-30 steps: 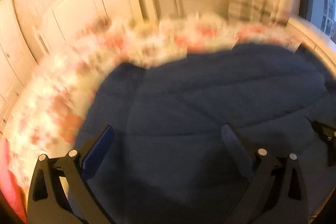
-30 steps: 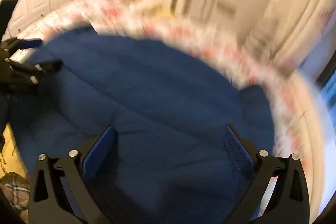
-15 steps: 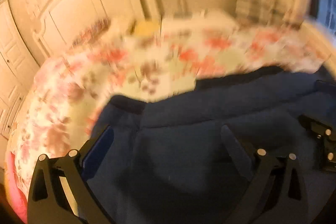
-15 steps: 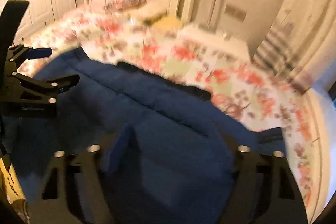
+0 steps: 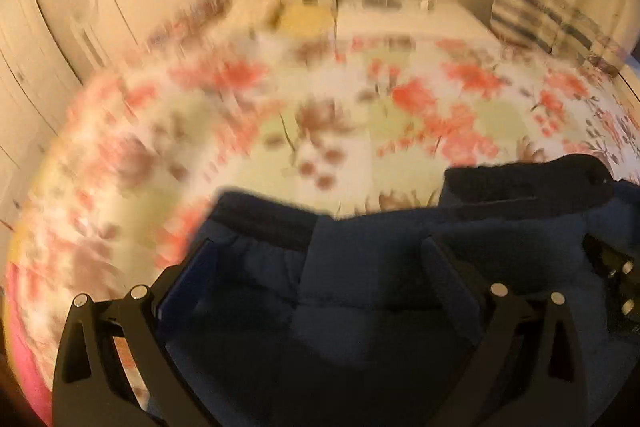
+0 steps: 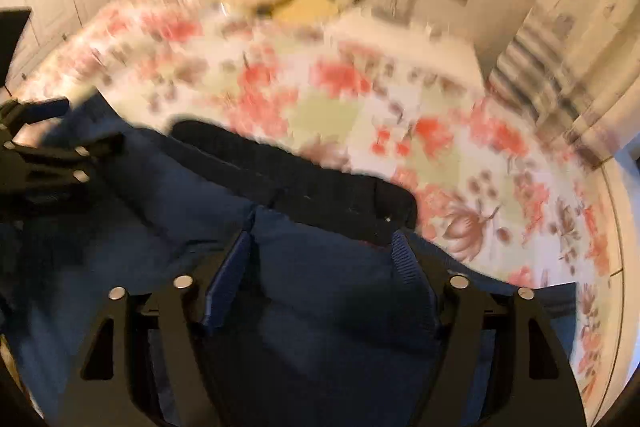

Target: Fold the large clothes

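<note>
STEP: early fold – blue garment [image 5: 380, 287] lies spread on the flowery bed [image 5: 340, 131] | LEFT: left claw [image 5: 320, 267] wide, cloth below, nothing pinched | RIGHT: right claw [image 6: 320, 267] half wide, opening, cloth between its fingers, not pinched | NEXT: I think – drop to the dark waistband [image 6: 304, 183], pinch, pull over.

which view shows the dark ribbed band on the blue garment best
The right wrist view: the dark ribbed band runs nearly unbroken across the blue garment, just beyond the right gripper. The left wrist view shows it only in two separated, blurrier stretches.
</note>
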`<state>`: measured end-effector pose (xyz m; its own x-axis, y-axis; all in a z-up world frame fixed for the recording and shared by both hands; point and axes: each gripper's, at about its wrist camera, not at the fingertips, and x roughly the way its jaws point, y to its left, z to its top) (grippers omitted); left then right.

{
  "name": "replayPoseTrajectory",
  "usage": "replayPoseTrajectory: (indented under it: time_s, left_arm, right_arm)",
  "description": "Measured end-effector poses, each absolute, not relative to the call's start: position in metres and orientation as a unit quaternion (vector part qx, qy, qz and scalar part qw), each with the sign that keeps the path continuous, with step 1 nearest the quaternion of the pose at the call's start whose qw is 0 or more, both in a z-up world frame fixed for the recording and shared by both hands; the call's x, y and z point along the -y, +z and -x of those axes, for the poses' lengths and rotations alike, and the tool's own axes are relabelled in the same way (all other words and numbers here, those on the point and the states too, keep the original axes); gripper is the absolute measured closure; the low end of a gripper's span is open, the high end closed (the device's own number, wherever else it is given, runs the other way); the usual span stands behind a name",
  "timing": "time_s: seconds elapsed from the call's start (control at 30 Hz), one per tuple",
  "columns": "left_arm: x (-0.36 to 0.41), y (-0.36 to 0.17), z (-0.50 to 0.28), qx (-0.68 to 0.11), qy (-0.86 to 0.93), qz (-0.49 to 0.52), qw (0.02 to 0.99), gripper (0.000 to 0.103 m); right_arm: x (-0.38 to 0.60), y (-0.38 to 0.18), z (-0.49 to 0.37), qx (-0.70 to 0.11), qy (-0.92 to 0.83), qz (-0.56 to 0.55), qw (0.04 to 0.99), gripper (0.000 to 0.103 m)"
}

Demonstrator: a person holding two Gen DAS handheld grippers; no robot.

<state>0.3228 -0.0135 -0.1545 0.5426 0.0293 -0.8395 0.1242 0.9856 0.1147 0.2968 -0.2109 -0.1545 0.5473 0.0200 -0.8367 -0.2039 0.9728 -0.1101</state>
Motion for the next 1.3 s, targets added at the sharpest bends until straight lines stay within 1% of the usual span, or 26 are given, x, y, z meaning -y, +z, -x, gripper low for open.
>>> replayPoseTrajectory:
  time_s: [0.07, 0.13, 0.23, 0.3, 0.33, 0.37, 0.43, 0.47, 0.5, 0.57, 0.63, 0.7, 0.77, 0.83, 0.93, 1.07, 1.23, 1.3]
  left_arm:
    - [0.011, -0.155, -0.325, -0.481, -0.031, -0.076, 0.873, 0.002]
    - [0.009, -0.147, -0.322, -0.466, -0.036, -0.084, 0.88, 0.002]
    - [-0.004, -0.132, -0.312, -0.438, -0.035, -0.081, 0.895, 0.002]
    - [-0.014, -0.133, -0.312, -0.437, -0.026, -0.086, 0.895, 0.002]
    - [-0.02, -0.137, -0.315, -0.442, -0.018, -0.091, 0.892, 0.002]
    - [-0.024, -0.141, -0.318, -0.448, -0.012, -0.092, 0.889, 0.002]
    - [-0.036, -0.16, -0.329, -0.484, -0.014, -0.062, 0.873, 0.002]
    - [-0.038, -0.165, -0.332, -0.494, -0.02, -0.051, 0.868, 0.002]
    - [-0.039, -0.17, -0.335, -0.502, -0.025, -0.043, 0.863, 0.002]
    - [-0.039, -0.165, -0.334, -0.496, -0.019, -0.047, 0.867, 0.002]
    - [-0.038, -0.157, -0.326, -0.475, -0.008, -0.063, 0.878, 0.002]
    - [-0.04, -0.141, -0.305, -0.444, 0.009, -0.082, 0.892, 0.002]
    - [-0.046, -0.125, -0.276, -0.423, -0.014, -0.078, 0.903, 0.002]
    - [-0.048, -0.116, -0.246, -0.407, -0.035, -0.082, 0.909, 0.002]
    - [-0.046, -0.116, -0.207, -0.385, -0.05, -0.108, 0.915, 0.002]
    - [-0.038, -0.125, -0.173, -0.378, -0.075, -0.12, 0.915, 0.002]
    - [0.002, -0.124, -0.149, -0.353, -0.113, -0.137, 0.918, 0.002]
    - [0.021, -0.126, -0.146, -0.347, -0.116, -0.151, 0.918, 0.002]
  right_arm:
    - [0.211, -0.153, -0.296, -0.471, 0.065, 0.098, 0.874, 0.03]
    - [0.222, -0.144, -0.289, -0.464, 0.073, 0.074, 0.88, 0.031]
    - [0.251, -0.13, -0.272, -0.442, 0.052, 0.062, 0.893, 0.03]
    - [0.281, -0.13, -0.264, -0.446, 0.036, 0.046, 0.893, 0.03]
    - [0.296, -0.133, -0.263, -0.451, 0.026, 0.035, 0.892, 0.028]
    - [0.318, -0.141, -0.262, -0.46, 0.014, 0.01, 0.888, 0.024]
    - [0.34, -0.155, -0.263, -0.47, 0.028, -0.037, 0.882, 0.023]
    - [0.35, -0.163, -0.263, -0.472, 0.043, -0.073, 0.878, 0.022]
    - [0.353, -0.164, -0.264, -0.47, 0.046, -0.087, 0.877, 0.022]
    - [0.351, -0.16, -0.263, -0.467, 0.04, -0.079, 0.88, 0.023]
    - [0.346, -0.143, -0.252, -0.448, 0.014, -0.048, 0.893, 0.022]
    - [0.345, -0.127, -0.231, -0.428, 0.013, -0.039, 0.903, 0.021]
    - [0.34, -0.115, -0.2, -0.417, 0.037, -0.034, 0.907, 0.02]
    - [0.33, -0.11, -0.171, -0.413, 0.052, -0.002, 0.909, 0.012]
    - [0.319, -0.111, -0.119, -0.405, 0.045, 0.049, 0.912, 0.012]
    - [0.341, -0.12, -0.051, -0.388, 0.041, -0.012, 0.921, 0.012]
    - [0.387, -0.146, 0.034, -0.349, 0.03, -0.158, 0.923, 0.012]
    - [0.394, -0.157, 0.055, -0.345, 0.037, -0.2, 0.916, 0.012]
